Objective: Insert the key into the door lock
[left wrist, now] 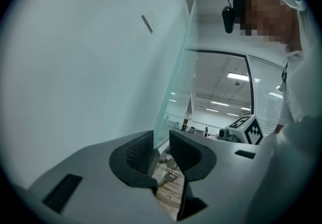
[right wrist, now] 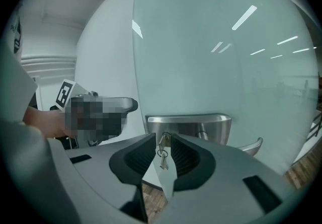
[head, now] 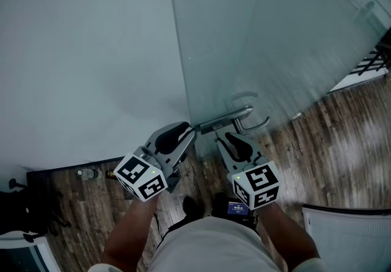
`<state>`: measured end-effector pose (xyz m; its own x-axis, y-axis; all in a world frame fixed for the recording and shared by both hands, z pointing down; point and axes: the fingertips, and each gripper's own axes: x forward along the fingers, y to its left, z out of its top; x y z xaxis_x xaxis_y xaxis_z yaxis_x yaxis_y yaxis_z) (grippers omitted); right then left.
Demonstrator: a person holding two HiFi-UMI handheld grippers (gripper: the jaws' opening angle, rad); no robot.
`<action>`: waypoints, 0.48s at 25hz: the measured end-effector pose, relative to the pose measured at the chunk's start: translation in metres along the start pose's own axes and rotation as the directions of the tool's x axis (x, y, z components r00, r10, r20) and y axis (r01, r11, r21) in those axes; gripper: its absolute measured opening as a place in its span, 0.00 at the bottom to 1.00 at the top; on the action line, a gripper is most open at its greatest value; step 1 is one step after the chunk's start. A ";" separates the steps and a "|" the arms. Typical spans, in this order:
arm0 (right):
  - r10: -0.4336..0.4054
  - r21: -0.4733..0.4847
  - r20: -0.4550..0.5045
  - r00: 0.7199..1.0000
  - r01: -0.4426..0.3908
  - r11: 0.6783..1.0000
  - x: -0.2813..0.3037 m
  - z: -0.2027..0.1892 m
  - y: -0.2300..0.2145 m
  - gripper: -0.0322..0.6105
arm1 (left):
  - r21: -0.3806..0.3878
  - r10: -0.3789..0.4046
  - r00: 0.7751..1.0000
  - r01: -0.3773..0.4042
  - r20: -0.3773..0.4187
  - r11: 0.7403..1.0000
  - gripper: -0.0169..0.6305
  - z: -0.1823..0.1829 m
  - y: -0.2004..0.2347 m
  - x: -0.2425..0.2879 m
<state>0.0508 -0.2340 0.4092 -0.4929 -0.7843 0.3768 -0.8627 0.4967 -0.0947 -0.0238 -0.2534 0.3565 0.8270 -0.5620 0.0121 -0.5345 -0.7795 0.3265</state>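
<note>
A frosted glass door carries a steel lock plate with a lever handle. In the right gripper view the lock plate is just past my right gripper, which is shut on a small silver key at the plate's lower edge. A second key dangles from its ring. From the head view, the right gripper is right under the plate. My left gripper holds the door's free edge between its narrow jaws, and the left gripper meets that edge beside the plate.
A pale wall panel stands left of the door edge. Dark wood floor runs below. A white slatted unit sits at the lower right, a black object at the lower left, and small items by the wall base.
</note>
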 end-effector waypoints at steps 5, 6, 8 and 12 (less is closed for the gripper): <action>0.008 -0.002 0.004 1.000 -0.008 1.000 -0.006 0.001 0.003 0.20 | -0.006 -0.008 1.000 0.008 0.000 1.000 0.19 -0.001 -0.008 -0.003; 0.010 -0.002 0.004 1.000 -0.010 1.000 -0.006 0.001 0.003 0.20 | -0.007 -0.008 1.000 0.008 0.000 1.000 0.19 -0.002 -0.009 -0.004; 0.011 -0.003 0.005 1.000 -0.011 1.000 -0.007 0.001 0.004 0.20 | -0.008 -0.009 1.000 0.009 0.000 1.000 0.19 -0.003 -0.010 -0.005; 0.002 -0.006 0.009 1.000 -0.002 1.000 -0.010 0.003 0.000 0.20 | -0.008 -0.011 1.000 0.011 0.000 1.000 0.19 -0.003 -0.015 -0.006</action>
<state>0.0548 -0.2274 0.4029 -0.4958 -0.7865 0.3682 -0.8610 0.5005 -0.0902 -0.0204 -0.2372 0.3546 0.8329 -0.5533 0.0082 -0.5238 -0.7835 0.3344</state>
